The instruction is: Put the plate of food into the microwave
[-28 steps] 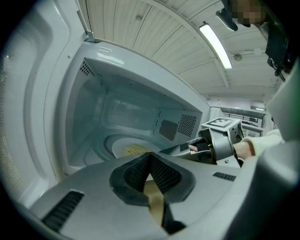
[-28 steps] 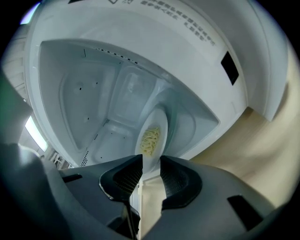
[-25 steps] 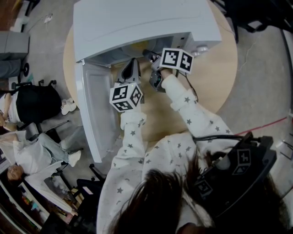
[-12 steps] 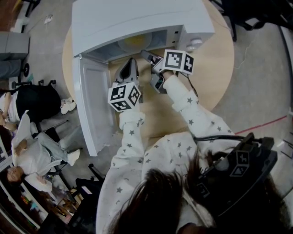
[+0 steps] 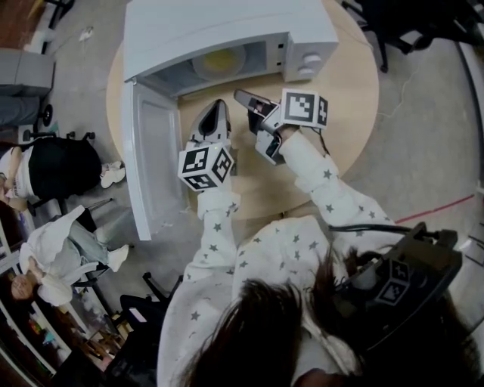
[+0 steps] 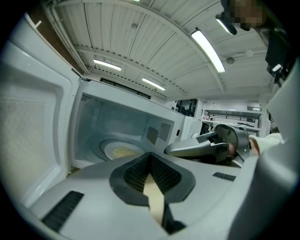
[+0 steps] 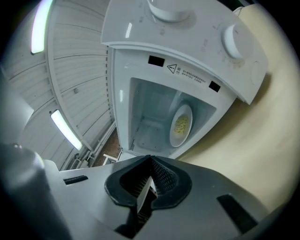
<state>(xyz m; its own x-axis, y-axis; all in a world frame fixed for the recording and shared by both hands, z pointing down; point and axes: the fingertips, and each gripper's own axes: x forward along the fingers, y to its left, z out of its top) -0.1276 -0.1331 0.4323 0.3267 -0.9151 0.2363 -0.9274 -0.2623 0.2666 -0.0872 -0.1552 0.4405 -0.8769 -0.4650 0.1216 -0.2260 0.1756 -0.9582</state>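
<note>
From the head view, the microwave (image 5: 219, 23) sits at the far side of a round wooden table (image 5: 344, 128), with its door (image 5: 151, 162) swung wide to the left. The plate of food (image 5: 219, 62) is inside the cavity. Both grippers are in front of the opening, clear of it: the left gripper (image 5: 216, 109) points at the cavity, and the right gripper (image 5: 243, 97) is just beside it, angled left.

In the left gripper view, the left gripper (image 6: 151, 163) has its jaws pressed together with nothing between them – only a thin pale slit shows. Beyond them the plate of food (image 6: 121, 151) lies on the microwave floor, the door (image 6: 28, 117) stands open at the left, and the right gripper (image 6: 201, 149) reaches in from the right.

In the right gripper view, which is rolled on its side, the right gripper (image 7: 151, 182) also has its jaws closed and empty. The plate of food (image 7: 181, 124) sits inside the microwave (image 7: 187, 42), and the table (image 7: 267, 140) runs along the right.
</note>
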